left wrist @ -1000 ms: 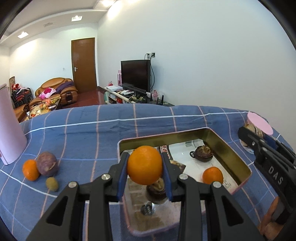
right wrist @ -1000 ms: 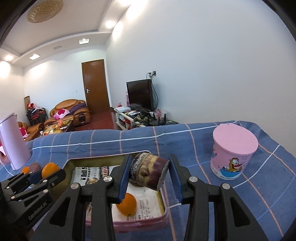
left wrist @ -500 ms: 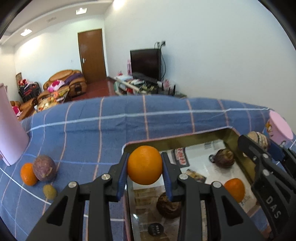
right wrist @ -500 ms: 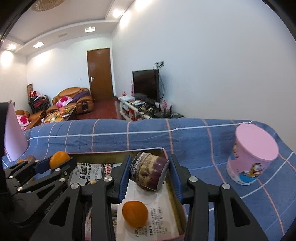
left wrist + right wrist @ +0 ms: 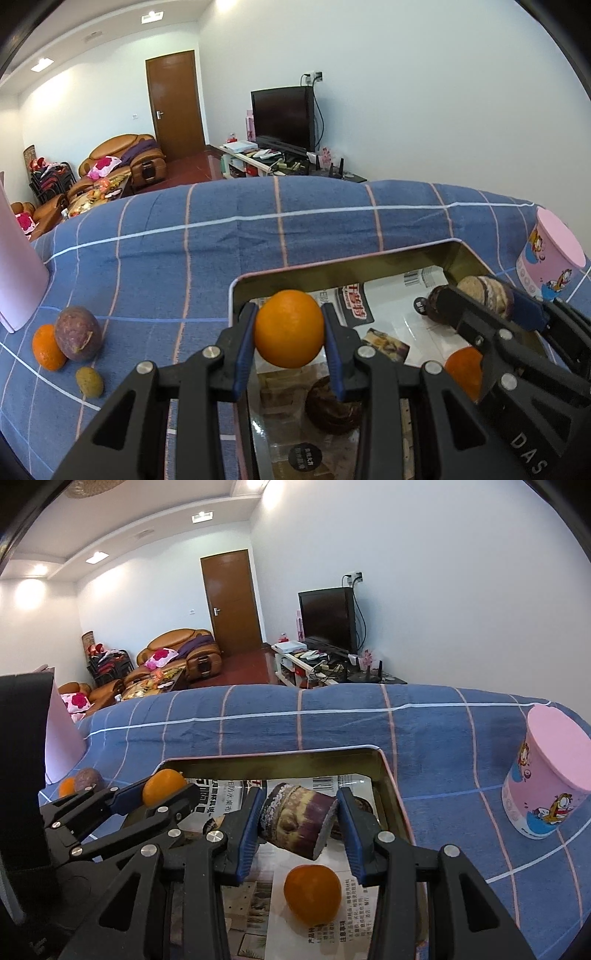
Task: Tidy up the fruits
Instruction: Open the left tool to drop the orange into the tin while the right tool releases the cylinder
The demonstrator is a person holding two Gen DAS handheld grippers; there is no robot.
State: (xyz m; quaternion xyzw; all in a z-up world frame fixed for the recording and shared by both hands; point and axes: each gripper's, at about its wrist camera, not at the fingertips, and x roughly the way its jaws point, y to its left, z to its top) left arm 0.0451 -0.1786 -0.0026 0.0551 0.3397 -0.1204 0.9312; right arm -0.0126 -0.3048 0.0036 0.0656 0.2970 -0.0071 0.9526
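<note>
left gripper (image 5: 289,336) clamped on orange (image 5: 289,328), held over tin tray (image 5: 454,251) near-left corner for dropping in | right gripper (image 5: 300,821) clamped on cut purple-brown fruit (image 5: 298,820) above tray's right edge | three fruits (image 5: 77,333) waited on blue cloth (image 5: 207,254), left edge

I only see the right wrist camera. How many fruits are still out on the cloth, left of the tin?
Observer: Three. Besides the orange and the purple fruit, a small green fruit lies in front of them; your view misses it.
Operator: Is anything in the tin under the left hand-held gripper?
Observer: Yes. A dark round fruit sits on the paper in the tin, right below the held orange that the left hand-held gripper is clamping.
</note>
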